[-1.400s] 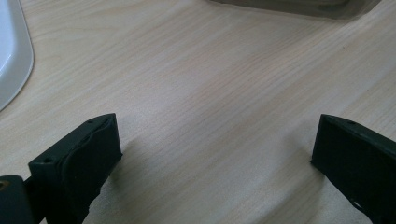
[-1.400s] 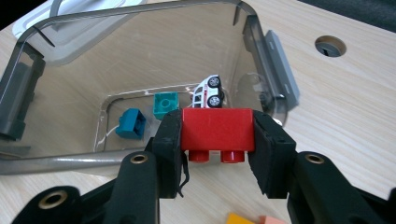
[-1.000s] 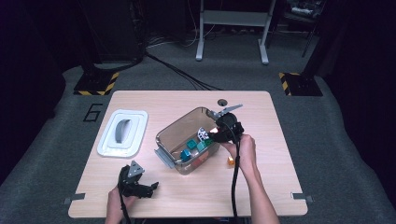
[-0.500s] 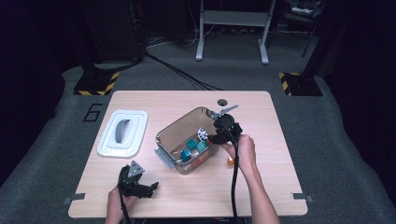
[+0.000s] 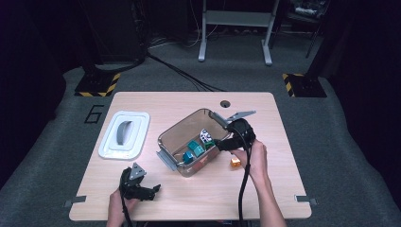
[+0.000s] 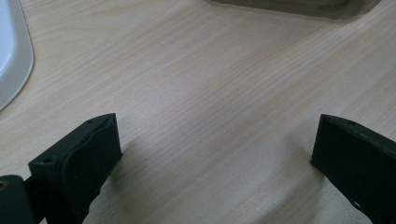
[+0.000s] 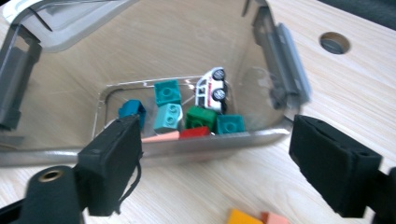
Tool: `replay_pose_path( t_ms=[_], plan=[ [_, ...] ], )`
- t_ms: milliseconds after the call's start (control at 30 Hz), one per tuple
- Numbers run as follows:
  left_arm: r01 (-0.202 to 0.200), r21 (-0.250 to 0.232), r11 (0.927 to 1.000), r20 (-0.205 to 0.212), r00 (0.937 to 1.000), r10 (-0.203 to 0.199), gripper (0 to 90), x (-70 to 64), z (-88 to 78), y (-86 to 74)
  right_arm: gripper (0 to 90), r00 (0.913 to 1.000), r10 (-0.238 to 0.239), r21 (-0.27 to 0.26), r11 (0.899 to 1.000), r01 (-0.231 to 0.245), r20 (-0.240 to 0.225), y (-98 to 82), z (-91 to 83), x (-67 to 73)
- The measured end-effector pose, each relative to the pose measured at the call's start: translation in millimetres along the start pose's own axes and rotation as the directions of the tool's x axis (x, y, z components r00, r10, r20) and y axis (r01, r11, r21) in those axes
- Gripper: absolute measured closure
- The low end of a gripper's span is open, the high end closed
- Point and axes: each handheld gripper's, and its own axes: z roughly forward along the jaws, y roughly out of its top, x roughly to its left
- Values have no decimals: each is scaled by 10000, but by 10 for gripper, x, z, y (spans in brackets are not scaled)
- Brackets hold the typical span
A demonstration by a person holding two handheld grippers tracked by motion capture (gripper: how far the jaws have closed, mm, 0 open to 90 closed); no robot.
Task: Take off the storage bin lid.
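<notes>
The worktop (image 5: 283, 189) is a pale wood slab, and the largest thing on it is the clear bin (image 5: 176, 138), sitting just right of centre with its long axis running from about 7 o'clock to 1 o'clock. Its white lid (image 5: 111, 146) lies flat well off at 9 o'clock from the bin.

The right hand-held gripper (image 5: 222, 142) sits at the bin's 3 o'clock rim. A second ago its jaws were nearly shut over the bin; they have just been opening and now stand wide, with nothing between the pads in the right gripper view. My reading is that a piece has just been let go into the bin, so one more item counts as sorted.

The left hand-held gripper (image 5: 150, 190) rests near the worktop's 7 o'clock edge, jaws spread wide over bare wood and holding nothing.

Inside the bin, the pile gathers toward the end nearest the right hand: a white toy car (image 7: 212, 88) tipped on its side, teal blocks (image 7: 167, 92), a green block (image 7: 201, 116), and a red block (image 7: 195, 132) against the wall.

Smallest and still outside, an orange block (image 5: 235, 162) lies on the wood just at 4 o'clock from the bin, close beside the right hand; a second, pinkish piece (image 7: 273, 217) sits touching or nearly touching it. Those look like the next pickups.
</notes>
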Motion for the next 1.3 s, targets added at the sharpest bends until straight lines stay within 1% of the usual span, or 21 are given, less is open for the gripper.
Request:
replay_pose_path(
  t_ms=[167, 200, 233, 367, 433, 533, 600, 700, 767, 833, 867, 933, 967, 1000, 1067, 1100, 1133, 1167, 1200, 1233, 1300],
  plan=[
    [4, -2, 10000, 0, 10000, -4, 12, 0, 0, 0, 119, 9996, 172, -172, 9997, -168, 243, -193, -48, -102],
    [5, -3, 10000, -1, 10000, -5, 12, -1, 0, 0, 107, 9989, 313, -78, 9995, -311, 359, -239, -40, -122],
    [3, -2, 10000, 0, 10000, -3, 12, 0, 0, 0, 93, 9985, 281, -15, 9996, -281, 467, -288, -22, -155],
    [2, -3, 10000, -3, 10000, -2, 12, 0, 0, 0, 56, 9944, 683, 342, 9969, -712, 806, -501, 98, -269],
    [-2, -4, 10000, -4, 10000, 2, 12, 0, 0, 0, 42, 9932, 796, 518, 9951, -842, 851, -607, 170, -321],
    [0, -3, 10000, -4, 10000, 0, 12, 0, 0, 0, 42, 9890, 1147, 778, 9895, -1221, 930, -738, 276, -370],
    [2, 0, 10000, -2, 10000, -2, 12, 0, 0, 0, 54, 9857, 1271, 881, 9866, -1371, 1107, -810, 344, -412],
    [1, -4, 10000, -2, 10000, -1, 12, 0, 0, 0, 55, 9806, 1558, 1051, 9801, -1685, 1194, -898, 434, -500],
    [1, 0, 10000, 0, 10000, -1, 12, 0, 0, 0, 44, 9728, 1938, 1179, 9708, -2087, 1266, -937, 459, -544],
    [2, -2, 10000, -4, 10000, -2, 12, 0, 0, 0, 42, 9720, 2002, 1168, 9697, -2146, 1234, -967, 483, -612],
    [0, -4, 10000, -2, 10000, 0, 12, 0, 0, 0, 44, 9682, 2143, 1174, 9662, -2295, 1290, -976, 489, -630],
    [-5, -2, 10000, -6, 10000, 5, 12, 0, 0, 0, 65, 9655, 2222, 1135, 9646, -2379, 1356, -989, 499, -669],
    [0, -4, 10000, -5, 10000, 0, 12, 0, 0, 0, 91, 9623, 2302, 1129, 9624, -2472, 1448, -990, 501, -675],
    [-2, -5, 10000, -6, 10000, 2, 12, 0, 1, 0, 129, 9577, 2418, 1158, 9584, -2608, 1560, -988, 499, -673],
    [-2, -3, 10000, -6, 10000, 2, 12, 0, 0, 0, 178, 9580, 2328, 1065, 9618, -2524, 1676, -992, 511, -694],
    [-1, 1, 10000, -3, 10000, 1, 12, 0, 0, 0, 231, 9542, 2437, 1115, 9578, -2649, 1736, -990, 512, -688],
    [3, -3, 10000, -4, 10000, -3, 12, 0, 0, 0, 263, 9535, 2475, 1093, 9571, -2682, 1723, -992, 515, -691],
    [5, -3, 10000, -2, 10000, -5, 12, -1, 0, 0, 283, 9558, 2427, 1027, 9597, -2615, 1659, -996, 523, -701],
    [1, -4, 10000, -5, 10000, -1, 12, 0, 0, 0, 317, 9524, 2541, 1107, 9552, -2744, 1685, -994, 525, -693],
    [3, 0, 10000, -1, 10000, -3, 12, -1, 0, 0, 348, 9576, 2411, 1040, 9603, -2589, 1579, -998, 536, -705],
    [1, -4, 10000, -3, 10000, -1, 12, 0, 0, 0, 368, 9589, 2430, 1053, 9600, -2594, 1469, -997, 545, -703]
  ],
)
